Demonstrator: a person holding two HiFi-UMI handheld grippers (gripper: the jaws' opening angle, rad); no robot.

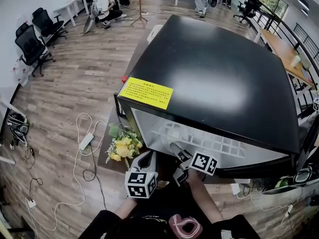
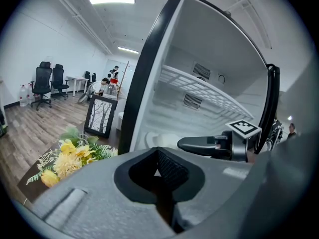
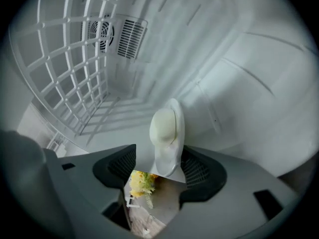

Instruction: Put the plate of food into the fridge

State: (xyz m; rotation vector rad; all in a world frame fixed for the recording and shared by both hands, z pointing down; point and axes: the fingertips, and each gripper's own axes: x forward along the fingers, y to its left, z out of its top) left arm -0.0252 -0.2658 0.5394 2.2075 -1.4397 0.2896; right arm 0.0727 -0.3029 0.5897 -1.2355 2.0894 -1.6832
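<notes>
Right tool (image 3: 159, 169) spread, the plate of food (image 3: 167, 133) between its pads inside the fridge (image 3: 249, 83).

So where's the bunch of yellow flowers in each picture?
Head view: the bunch of yellow flowers lies low at the left of the black fridge.
Left gripper view: lower left, beside the fridge.
Right gripper view: bottom middle, peeking between the right tongs.
Shared landmark: the white wire shelf inside the fridge.
</notes>
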